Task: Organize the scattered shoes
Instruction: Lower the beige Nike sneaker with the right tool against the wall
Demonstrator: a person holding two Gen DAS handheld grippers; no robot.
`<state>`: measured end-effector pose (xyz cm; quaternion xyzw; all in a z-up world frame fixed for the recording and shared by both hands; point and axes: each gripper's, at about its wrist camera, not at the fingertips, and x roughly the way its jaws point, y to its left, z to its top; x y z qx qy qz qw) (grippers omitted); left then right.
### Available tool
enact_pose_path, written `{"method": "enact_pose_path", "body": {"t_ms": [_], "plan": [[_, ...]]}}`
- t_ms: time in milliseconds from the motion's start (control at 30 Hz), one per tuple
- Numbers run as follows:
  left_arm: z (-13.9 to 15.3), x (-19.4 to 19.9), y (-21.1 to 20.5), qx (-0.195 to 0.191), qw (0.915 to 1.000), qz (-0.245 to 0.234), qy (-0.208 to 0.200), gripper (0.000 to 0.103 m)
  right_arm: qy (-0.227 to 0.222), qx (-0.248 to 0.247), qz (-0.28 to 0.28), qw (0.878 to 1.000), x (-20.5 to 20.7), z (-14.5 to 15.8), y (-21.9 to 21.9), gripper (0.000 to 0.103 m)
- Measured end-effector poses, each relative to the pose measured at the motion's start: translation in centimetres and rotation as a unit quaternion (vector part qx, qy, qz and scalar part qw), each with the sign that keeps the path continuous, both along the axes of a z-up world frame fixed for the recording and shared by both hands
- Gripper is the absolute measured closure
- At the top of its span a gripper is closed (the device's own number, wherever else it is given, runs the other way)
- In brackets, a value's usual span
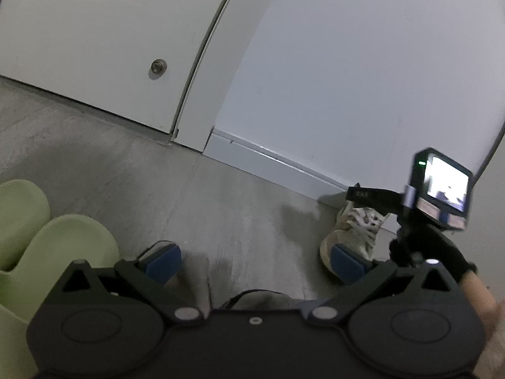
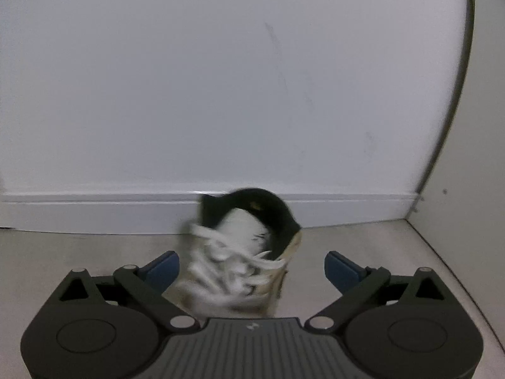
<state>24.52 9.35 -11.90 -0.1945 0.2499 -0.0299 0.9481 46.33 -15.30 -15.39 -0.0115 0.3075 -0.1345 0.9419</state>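
From my left wrist, my left gripper (image 1: 257, 260) has its fingers spread wide over bare floor (image 1: 221, 208); green slippers (image 1: 53, 246) at nine o'clock, a laced sneaker (image 1: 353, 233) at three.

From my right wrist, my right gripper (image 2: 252, 267) fingers stand wide around the blurred sneaker (image 2: 240, 259), against the baseboard (image 2: 94, 211) at twelve.

We see a laced white-and-tan sneaker (image 2: 240, 255) with a dark lining standing upright on the floor, its heel close to the white baseboard and its toe toward us, while two pale green slippers (image 1: 47, 246) lie side by side well apart from it.
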Motion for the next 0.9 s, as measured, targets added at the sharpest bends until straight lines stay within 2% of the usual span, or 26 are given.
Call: {"method": "enact_pose_path", "body": {"t_ms": [200, 333, 400, 567, 700, 900], "plan": [[-0.4, 0.4, -0.2, -0.008, 0.9999, -0.007, 0.011, 0.0, 0.032, 0.026, -0.005, 0.999, 3.5, -1.2, -0.5, 0.002], [-0.5, 0.5, -0.5, 0.001, 0.9998, -0.012, 0.014, 0.0, 0.079, 0.125, -0.037, 0.988, 6.5, -2.8, -3.6, 0.004], [-0.5, 0.4, -0.6, 0.004, 0.9998, -0.013, 0.014, 0.0, 0.077, 0.168, -0.025, 0.982, 7.1, -3.2, -4.5, 0.008], [-0.7, 0.4, -0.3, -0.001, 0.9998, -0.01, 0.019, 0.0, 0.072, 0.157, -0.021, 0.985, 6.8, -3.2, -4.3, 0.017], [-0.8, 0.4, -0.2, 0.0, 0.9998, -0.007, 0.018, 0.0, 0.036, 0.156, -0.01, 0.987, 4.9, -2.8, -4.7, 0.019], [-0.6, 0.4, -0.2, 0.003, 1.0, 0.0, 0.009, 0.0, -0.08, 0.142, 0.06, 0.985, -0.7, 0.5, -5.8, 0.019]]}}
